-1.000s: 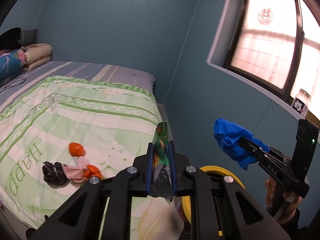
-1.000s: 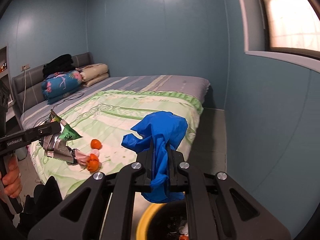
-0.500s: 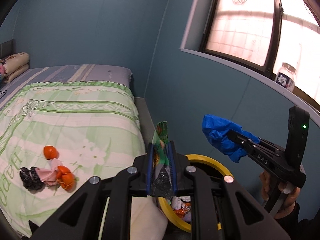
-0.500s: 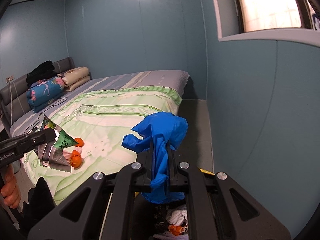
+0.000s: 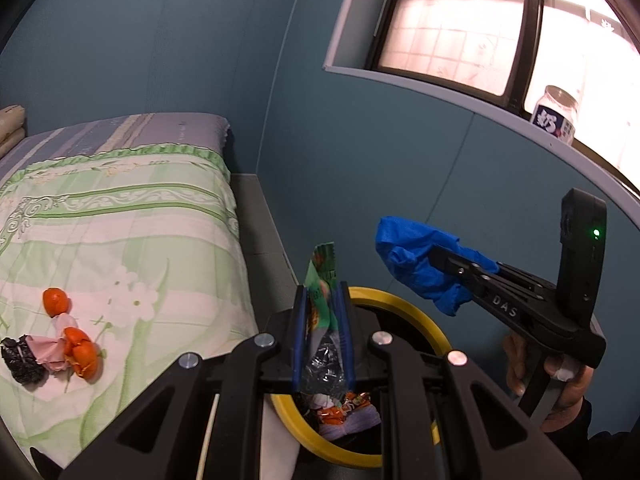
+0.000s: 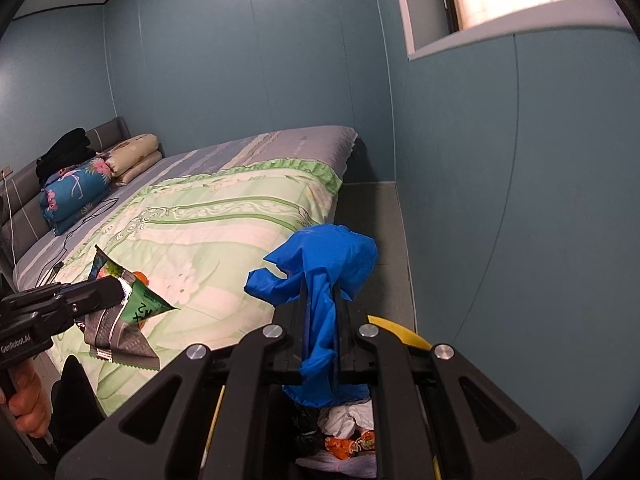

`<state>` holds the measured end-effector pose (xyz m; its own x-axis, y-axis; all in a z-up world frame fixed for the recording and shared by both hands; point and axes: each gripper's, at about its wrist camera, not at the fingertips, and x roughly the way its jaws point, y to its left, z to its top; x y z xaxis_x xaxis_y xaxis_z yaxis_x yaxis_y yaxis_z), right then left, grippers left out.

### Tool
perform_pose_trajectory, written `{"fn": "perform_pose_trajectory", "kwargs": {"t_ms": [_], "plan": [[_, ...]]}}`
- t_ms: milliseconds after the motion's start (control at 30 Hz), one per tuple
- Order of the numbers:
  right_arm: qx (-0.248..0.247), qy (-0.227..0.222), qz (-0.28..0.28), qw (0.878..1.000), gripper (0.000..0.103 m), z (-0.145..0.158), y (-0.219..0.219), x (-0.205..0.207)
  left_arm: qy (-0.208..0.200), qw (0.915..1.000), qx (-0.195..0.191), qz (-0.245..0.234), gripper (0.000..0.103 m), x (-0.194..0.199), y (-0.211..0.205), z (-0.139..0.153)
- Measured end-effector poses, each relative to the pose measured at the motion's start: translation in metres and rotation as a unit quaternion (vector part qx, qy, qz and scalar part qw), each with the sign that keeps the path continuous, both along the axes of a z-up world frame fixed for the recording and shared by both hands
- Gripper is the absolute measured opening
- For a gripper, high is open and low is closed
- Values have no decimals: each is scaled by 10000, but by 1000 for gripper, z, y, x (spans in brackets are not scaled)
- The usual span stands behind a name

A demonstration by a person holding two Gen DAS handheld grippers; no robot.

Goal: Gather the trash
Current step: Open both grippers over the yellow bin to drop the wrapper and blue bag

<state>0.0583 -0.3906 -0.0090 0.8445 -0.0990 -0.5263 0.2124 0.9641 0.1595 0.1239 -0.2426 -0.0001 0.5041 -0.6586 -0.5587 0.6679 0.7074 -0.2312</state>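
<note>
Both tongs are clamped tight here. The left tongs (image 5: 322,320) pinch a green snack wrapper (image 5: 322,292), while the right tongs (image 6: 320,320) grip a crumpled blue glove (image 6: 320,276). Both hang over the yellow-rimmed trash bin (image 5: 400,300) at 6 o'clock, which already has wrappers and tissue inside. More trash sits on the bed (image 5: 120,208) at about 9 o'clock in the left view: orange peels (image 5: 80,352), a pink tissue (image 5: 50,352) and a black crumpled bag (image 5: 22,364), all touching.
</note>
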Motion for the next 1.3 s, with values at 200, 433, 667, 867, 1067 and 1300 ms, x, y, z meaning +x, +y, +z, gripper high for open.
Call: {"fn": "perform_pose_trajectory", "kwargs": {"t_ms": [200, 433, 667, 867, 1067, 1300], "plan": [[169, 205, -23, 9996, 7, -16, -8, 4, 169, 9996, 111, -174, 14, 1, -18, -17], [368, 474, -35, 9982, 7, -32, -16, 9, 500, 9978, 275, -325, 14, 4, -33, -46], [609, 719, 54, 9955, 8, -48, -17, 12, 923, 9933, 405, -556, 14, 4, -44, -73], [648, 775, 77, 9949, 8, -51, -20, 14, 1036, 9913, 420, -699, 14, 4, -50, -80], [805, 749, -104, 9939, 32, -53, -29, 12, 989, 9914, 409, -750, 26, -1, -50, -79], [896, 586, -311, 9938, 45, -47, -40, 6, 917, 9933, 324, -632, 64, -2, -42, -74]]}}
